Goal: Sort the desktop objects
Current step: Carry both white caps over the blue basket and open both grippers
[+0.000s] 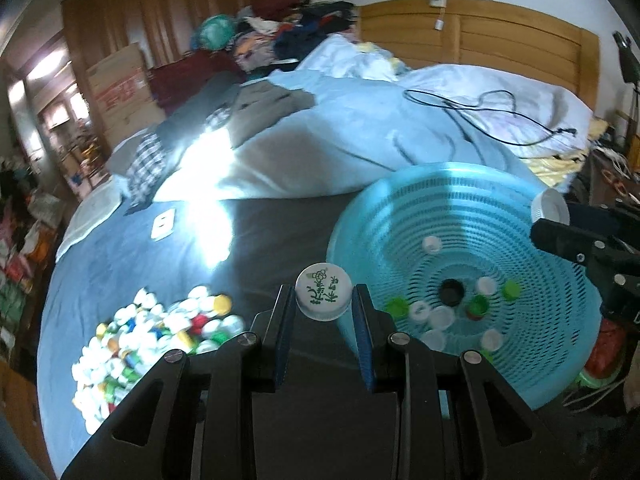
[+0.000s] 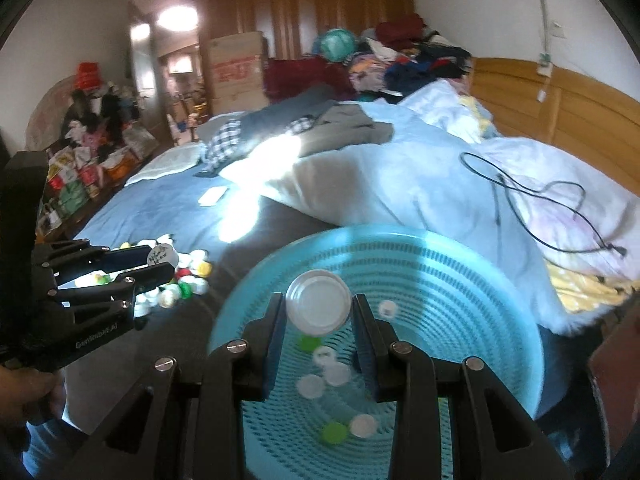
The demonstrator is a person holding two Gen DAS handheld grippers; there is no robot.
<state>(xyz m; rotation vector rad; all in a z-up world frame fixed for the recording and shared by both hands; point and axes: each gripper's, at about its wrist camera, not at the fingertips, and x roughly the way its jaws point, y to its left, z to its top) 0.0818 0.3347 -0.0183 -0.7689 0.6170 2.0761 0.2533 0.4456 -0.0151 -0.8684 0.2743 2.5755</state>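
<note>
My left gripper (image 1: pixel 323 300) is shut on a white bottle cap with green print (image 1: pixel 323 295), held above the bed between the cap pile (image 1: pixel 156 332) and the blue basket (image 1: pixel 560 280). My right gripper (image 2: pixel 318 312) is shut on a plain white cap (image 2: pixel 319 303), held over the blue basket (image 2: pixel 500 280). The basket holds several white, green and dark caps. In the right wrist view the left gripper (image 2: pixel 160 262) with its printed cap (image 2: pixel 162 255) shows at the left, above the cap pile (image 2: pixel 188 276). The right gripper's cap (image 1: pixel 550 206) shows at the basket's right rim in the left wrist view.
The bed has a dark sheet (image 1: pixel 272 240), a pale blue quilt (image 1: pixel 340 140) and a black cable (image 1: pixel 480 112) behind the basket. A small white flat object (image 1: pixel 163 224) lies on the sheet. Clothes are piled at the far side (image 1: pixel 288 28). A wooden headboard (image 1: pixel 500 36) stands at the right.
</note>
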